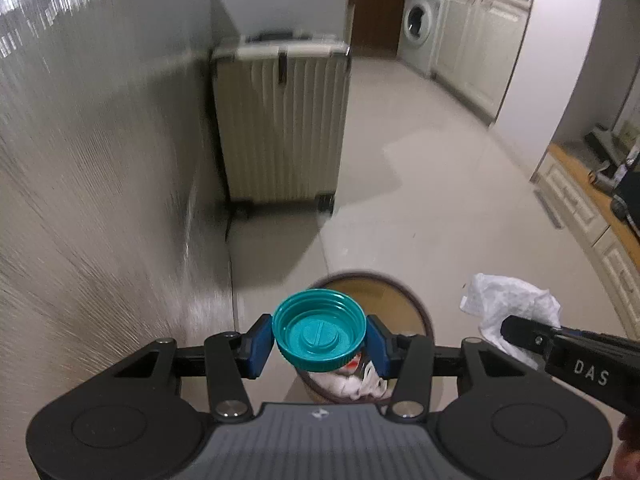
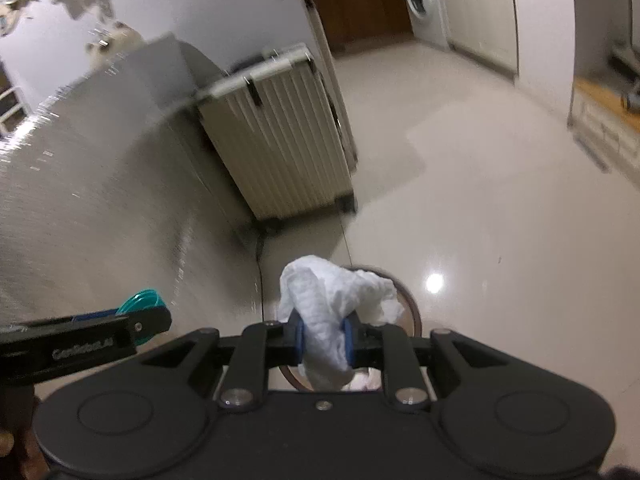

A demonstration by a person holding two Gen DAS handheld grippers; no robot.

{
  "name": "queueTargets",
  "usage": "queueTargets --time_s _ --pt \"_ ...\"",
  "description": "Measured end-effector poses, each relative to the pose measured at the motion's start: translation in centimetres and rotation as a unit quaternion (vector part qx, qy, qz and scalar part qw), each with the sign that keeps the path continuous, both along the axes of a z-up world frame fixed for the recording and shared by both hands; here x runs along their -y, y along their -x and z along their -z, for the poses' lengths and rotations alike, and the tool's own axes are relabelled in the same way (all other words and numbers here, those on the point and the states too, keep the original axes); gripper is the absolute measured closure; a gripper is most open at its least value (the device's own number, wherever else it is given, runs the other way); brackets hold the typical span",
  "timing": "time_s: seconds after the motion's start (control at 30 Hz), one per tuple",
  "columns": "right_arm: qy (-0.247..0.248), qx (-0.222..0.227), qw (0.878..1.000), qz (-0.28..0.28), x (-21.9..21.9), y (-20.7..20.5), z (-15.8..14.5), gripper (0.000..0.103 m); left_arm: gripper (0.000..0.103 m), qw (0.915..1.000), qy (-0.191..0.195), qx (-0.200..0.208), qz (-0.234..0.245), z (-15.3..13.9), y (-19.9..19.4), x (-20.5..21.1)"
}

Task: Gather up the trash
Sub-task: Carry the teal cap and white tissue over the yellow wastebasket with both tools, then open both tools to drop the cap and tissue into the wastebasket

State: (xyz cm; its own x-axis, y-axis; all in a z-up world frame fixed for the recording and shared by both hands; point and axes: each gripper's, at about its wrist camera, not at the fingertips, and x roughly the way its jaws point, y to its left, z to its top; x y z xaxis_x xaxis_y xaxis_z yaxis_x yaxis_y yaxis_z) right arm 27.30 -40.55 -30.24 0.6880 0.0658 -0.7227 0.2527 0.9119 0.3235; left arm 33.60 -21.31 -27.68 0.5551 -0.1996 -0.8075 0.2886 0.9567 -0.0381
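While I look through the left wrist camera, my left gripper (image 1: 319,334) has its blue fingers (image 1: 258,344) closed on a teal bottle cap (image 1: 319,330), held with its hollow side up directly above the round brown trash bin (image 1: 420,312). Down in the bin I can see white crumpled trash and a bit of something red. Just right of the bin, my right gripper (image 1: 516,330) reaches in from the side, gripping a crumpled white tissue (image 1: 508,304). Beyond the bin, a ribbed beige suitcase (image 1: 280,128) stands on the pale floor (image 1: 432,184) against the wall, and a washing machine (image 1: 420,28) sits far behind it. Through the right wrist camera, my right gripper (image 2: 323,338) has its fingers (image 2: 297,338) pinched narrowly around the tissue (image 2: 332,304), which hangs over the bin (image 2: 412,312) opening. Left of the bin, the left gripper (image 2: 142,314) holds the cap (image 2: 142,299) edge-on. The suitcase (image 2: 292,136) stands farther back.
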Motion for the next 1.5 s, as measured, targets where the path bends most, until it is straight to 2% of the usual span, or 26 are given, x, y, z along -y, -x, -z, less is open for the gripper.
queueTargets --time_s 0.1,0.2,0.53,0.77,1.0,1.1,1.13,1.17,1.37,1.5 --pt "-0.019 -0.023 0.999 0.014 0.5 -1.6 3.3 0.084 0.053 0.9997 -0.004 -0.024 -0.005 3.0 -1.5 0.1" --pt "-0.057 -0.036 0.997 0.027 0.9 -3.2 6.6 0.084 0.053 0.9988 -0.005 -0.048 -0.012 6.0 -3.0 0.4" --pt "-0.087 -0.089 0.992 0.032 1.4 -8.2 15.0 0.083 0.053 0.9941 -0.034 -0.103 0.002 14.4 -7.0 1.6" --pt "-0.093 -0.094 0.991 0.033 2.3 -11.5 16.8 0.083 0.053 0.9865 -0.018 -0.157 0.041 19.0 -9.3 3.3" --pt "-0.084 -0.083 0.993 0.013 1.8 -14.9 17.3 0.08 0.051 0.9816 -0.003 -0.177 0.071 21.0 -10.1 4.5" --pt "-0.094 -0.068 0.993 0.008 1.7 -15.7 17.8 0.062 0.029 0.9789 0.006 -0.193 0.067 21.8 -10.2 4.6" --pt "-0.092 -0.069 0.993 0.006 1.7 -15.8 17.9 0.051 0.027 0.9789 0.004 -0.193 0.068 22.0 -10.2 4.6" --pt "-0.088 -0.075 0.993 0.005 1.7 -15.9 18.1 0.048 0.027 0.9788 -0.002 -0.192 0.071 22.0 -10.1 4.8" --pt "-0.065 -0.104 0.992 0.01 3.1 -15.5 18.6 0.047 0.022 0.9773 -0.025 -0.198 0.071 22.2 -9.9 4.9" --pt "-0.053 -0.115 0.992 0.012 3.8 -14.7 18.5 0.047 0.016 0.9777 -0.028 -0.197 0.067 21.8 -9.9 4.7"
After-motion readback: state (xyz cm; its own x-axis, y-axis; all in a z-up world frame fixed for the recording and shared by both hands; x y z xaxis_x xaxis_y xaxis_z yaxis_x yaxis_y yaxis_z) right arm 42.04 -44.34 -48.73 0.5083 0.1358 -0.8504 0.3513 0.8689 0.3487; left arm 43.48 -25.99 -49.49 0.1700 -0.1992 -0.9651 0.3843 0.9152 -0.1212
